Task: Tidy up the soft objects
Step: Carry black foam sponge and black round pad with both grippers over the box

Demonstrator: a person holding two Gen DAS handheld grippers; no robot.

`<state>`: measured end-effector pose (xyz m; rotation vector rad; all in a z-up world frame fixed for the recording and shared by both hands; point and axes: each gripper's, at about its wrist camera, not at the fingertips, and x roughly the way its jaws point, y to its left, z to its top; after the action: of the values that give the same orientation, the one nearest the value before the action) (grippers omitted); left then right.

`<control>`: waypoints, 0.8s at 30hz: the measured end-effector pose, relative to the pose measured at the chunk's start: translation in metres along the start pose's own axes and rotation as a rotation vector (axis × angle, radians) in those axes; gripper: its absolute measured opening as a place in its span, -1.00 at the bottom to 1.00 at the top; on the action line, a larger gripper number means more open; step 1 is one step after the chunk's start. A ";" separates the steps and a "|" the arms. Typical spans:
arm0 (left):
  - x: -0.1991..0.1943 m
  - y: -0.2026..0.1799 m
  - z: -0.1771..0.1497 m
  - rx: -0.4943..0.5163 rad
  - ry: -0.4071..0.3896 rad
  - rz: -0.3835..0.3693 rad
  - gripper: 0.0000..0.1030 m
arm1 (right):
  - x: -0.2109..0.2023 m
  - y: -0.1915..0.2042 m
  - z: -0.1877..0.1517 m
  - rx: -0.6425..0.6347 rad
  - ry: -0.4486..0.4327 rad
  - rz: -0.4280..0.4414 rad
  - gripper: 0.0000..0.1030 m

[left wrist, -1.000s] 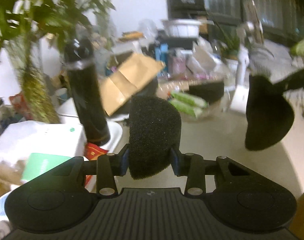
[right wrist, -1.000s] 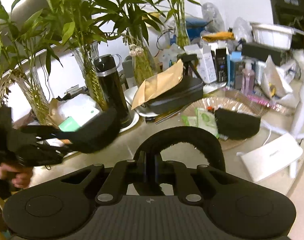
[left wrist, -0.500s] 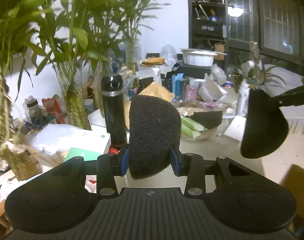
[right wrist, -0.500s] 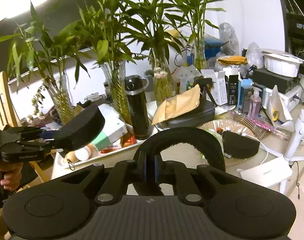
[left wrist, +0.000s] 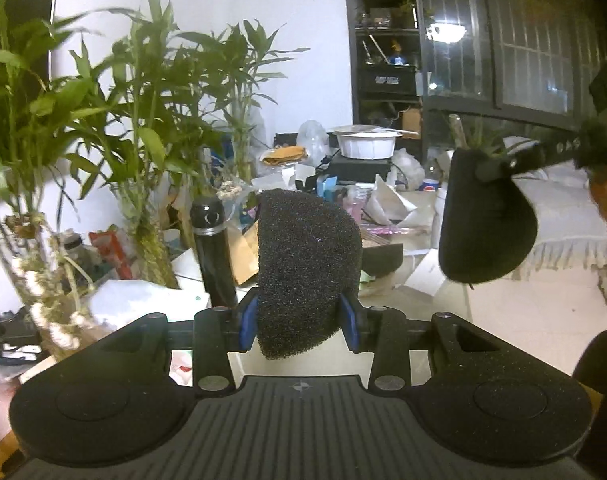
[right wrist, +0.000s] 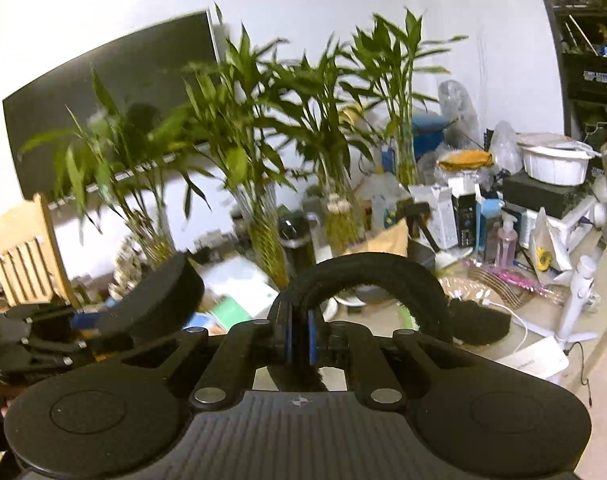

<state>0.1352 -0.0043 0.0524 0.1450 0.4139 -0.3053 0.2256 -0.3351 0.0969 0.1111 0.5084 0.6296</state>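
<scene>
Your left tool (left wrist: 299, 318) clamps a foam half-disc (left wrist: 307, 276) upright; your right tool (right wrist: 299, 340) pinches a foam arch (right wrist: 367, 280) — both aloft, the third foam piece (right wrist: 479, 326) lying on the counter (right wrist: 539, 320) ahead-right, nearer your right.

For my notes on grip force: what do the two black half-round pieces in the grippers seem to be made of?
Left gripper's piece: likely open-cell foam sponge, matte, coarse visible pores. Right gripper's piece: seemingly similar foam, pinched at its edge; fuzzy, matte rim.
</scene>
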 end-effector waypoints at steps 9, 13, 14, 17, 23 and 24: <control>-0.046 -0.025 -0.005 0.019 0.032 0.002 -0.23 | -0.046 0.025 0.001 -0.019 0.009 0.044 -0.81; -0.056 -0.036 -0.015 0.011 0.045 -0.040 -0.23 | -0.057 0.033 -0.006 -0.034 0.013 0.045 -0.81; -0.058 -0.040 -0.018 0.013 0.048 -0.047 -0.23 | -0.058 0.035 -0.008 -0.033 0.014 0.047 -0.81; -0.059 -0.049 -0.026 0.018 0.064 -0.079 -0.23 | -0.062 0.036 -0.012 -0.031 0.017 0.047 -0.81; -0.060 -0.062 -0.047 0.027 0.090 -0.133 -0.21 | -0.067 0.040 -0.015 -0.035 0.016 0.051 -0.81; -0.059 -0.064 -0.050 0.027 0.097 -0.143 -0.20 | -0.067 0.040 -0.016 -0.035 0.016 0.052 -0.81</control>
<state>0.0450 -0.0392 0.0268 0.1569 0.5175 -0.4459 0.1503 -0.3428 0.1215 0.0865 0.5114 0.6901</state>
